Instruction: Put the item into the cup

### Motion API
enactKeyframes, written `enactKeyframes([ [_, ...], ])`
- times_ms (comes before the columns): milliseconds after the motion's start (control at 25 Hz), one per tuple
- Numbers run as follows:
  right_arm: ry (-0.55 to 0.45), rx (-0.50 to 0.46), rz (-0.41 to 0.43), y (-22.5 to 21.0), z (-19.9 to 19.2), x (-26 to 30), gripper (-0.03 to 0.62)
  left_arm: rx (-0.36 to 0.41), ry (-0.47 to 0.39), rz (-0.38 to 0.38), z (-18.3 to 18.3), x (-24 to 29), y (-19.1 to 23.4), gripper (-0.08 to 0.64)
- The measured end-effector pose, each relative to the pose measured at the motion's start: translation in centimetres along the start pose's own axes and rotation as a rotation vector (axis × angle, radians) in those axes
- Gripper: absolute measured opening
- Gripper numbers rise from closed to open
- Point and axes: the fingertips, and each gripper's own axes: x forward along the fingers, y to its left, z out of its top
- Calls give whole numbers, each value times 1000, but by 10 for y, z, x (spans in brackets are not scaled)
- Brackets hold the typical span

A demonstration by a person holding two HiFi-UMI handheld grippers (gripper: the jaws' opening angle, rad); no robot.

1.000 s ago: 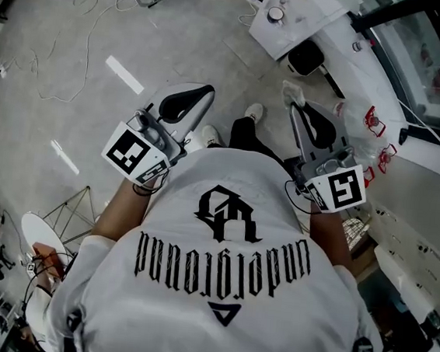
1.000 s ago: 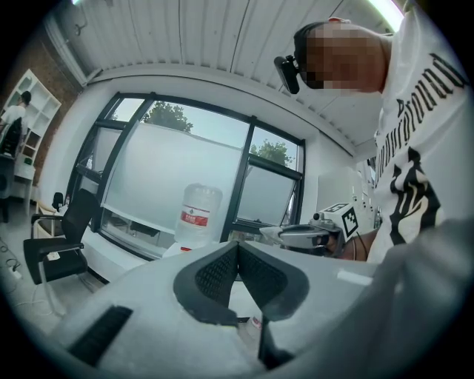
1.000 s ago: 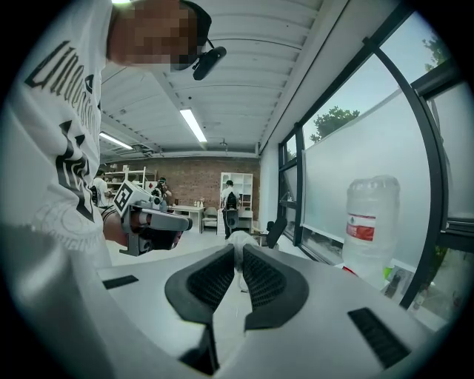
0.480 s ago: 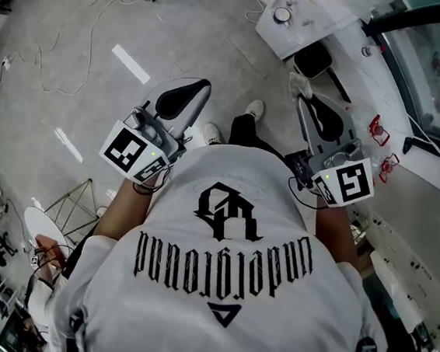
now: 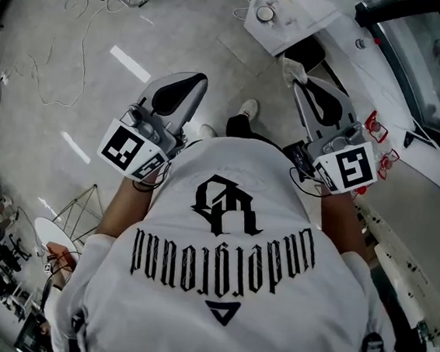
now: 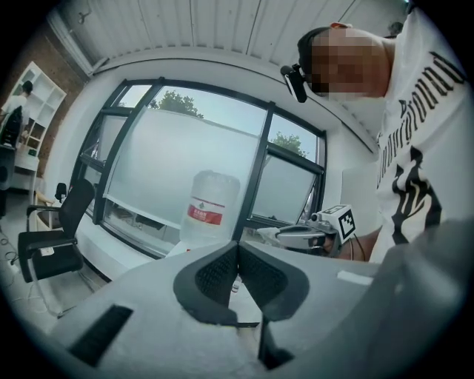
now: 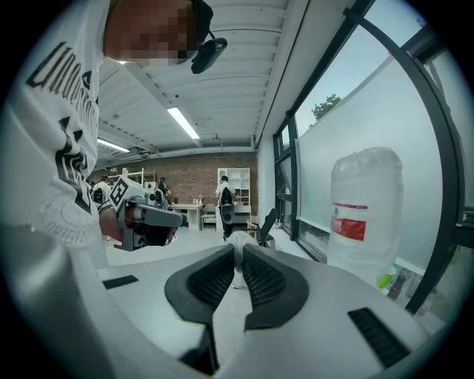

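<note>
- We see a person in a white T-shirt with black lettering point(image 5: 226, 266) standing on a grey concrete floor point(image 5: 22, 127). One tool is held out in front of the chest on each side, and the two are well apart.
- The left gripper point(image 5: 183, 91) has its black ribbed pads pressed together at the tips. Its own view shows nothing caught between them.
- The right gripper point(image 5: 314, 99) is drawn in to a thin slit, and it too carries no load.
- A large clear plastic water bottle with a red label point(image 6: 211, 207) stands by the window, ahead of both tools.
- A small round white-rimmed object point(image 5: 264, 13) sits on a white tabletop point(image 5: 298, 23) beyond the person's feet, well apart from both grippers. We cannot tell whether it is the cup, and we cannot make out the item.
</note>
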Motion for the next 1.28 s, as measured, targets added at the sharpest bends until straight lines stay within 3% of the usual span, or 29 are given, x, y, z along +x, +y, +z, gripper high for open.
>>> enactKeyframes([
  [280, -30, 49, -7, -62, -5, -10, 43, 18, -3, -11, 16, 65, 4, 15],
  [600, -51, 54, -49, -100, -7, -17, 43, 51, 10, -33, 27, 111, 17, 15],
  [1280, -19, 100, -256, -105, 10, 54, 43, 60, 63, -255, 51, 129, 100, 15],
])
